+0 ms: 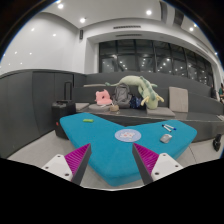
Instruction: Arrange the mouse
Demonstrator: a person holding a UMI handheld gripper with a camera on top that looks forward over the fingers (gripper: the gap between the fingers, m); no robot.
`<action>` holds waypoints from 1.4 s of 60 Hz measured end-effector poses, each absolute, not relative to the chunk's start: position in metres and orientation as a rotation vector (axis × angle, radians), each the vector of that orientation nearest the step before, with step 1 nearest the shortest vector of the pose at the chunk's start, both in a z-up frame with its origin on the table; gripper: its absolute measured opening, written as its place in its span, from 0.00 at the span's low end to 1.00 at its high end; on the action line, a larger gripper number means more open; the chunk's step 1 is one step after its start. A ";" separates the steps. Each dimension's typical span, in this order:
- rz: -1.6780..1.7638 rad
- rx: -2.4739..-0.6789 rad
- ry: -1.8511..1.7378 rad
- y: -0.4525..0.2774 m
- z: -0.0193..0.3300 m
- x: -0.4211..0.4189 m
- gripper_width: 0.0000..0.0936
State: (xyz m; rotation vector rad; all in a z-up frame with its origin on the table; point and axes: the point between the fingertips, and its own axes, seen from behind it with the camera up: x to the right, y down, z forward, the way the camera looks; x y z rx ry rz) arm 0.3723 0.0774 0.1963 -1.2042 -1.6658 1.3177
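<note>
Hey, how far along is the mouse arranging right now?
Nothing looks done yet. The tool is open and empty, its fingers over the near edge of the teal table. What seems to be the mouse, a small grey object, lies untouched ahead and to the right of the fingers, near a round white disc. Reaching, gripping and placing it are all left.

gripper (112, 165) | two white fingers | magenta ribbed triangular pads (78, 160) on inner faces
</note>
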 end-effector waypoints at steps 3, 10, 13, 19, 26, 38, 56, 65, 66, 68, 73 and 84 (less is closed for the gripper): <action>1.308 -1.203 -1.661 0.080 0.196 0.372 0.90; 1.301 -1.217 -1.657 0.087 0.194 0.367 0.91; 1.292 -1.224 -1.653 0.092 0.191 0.363 0.91; 1.267 -1.234 -1.636 0.108 0.186 0.353 0.90; 1.240 -1.262 -1.614 0.125 0.181 0.344 0.91; 1.177 -1.298 -1.579 0.176 0.164 0.323 0.91; 1.035 -1.339 -1.494 0.288 0.130 0.271 0.91; 0.967 -1.377 -1.476 0.335 0.106 0.243 0.91; 0.964 -1.384 -1.478 0.338 0.103 0.240 0.91; 0.961 -1.394 -1.486 0.344 0.098 0.235 0.91; 0.958 -1.419 -1.504 0.356 0.085 0.221 0.90; 0.969 -1.441 -1.535 0.366 0.059 0.180 0.90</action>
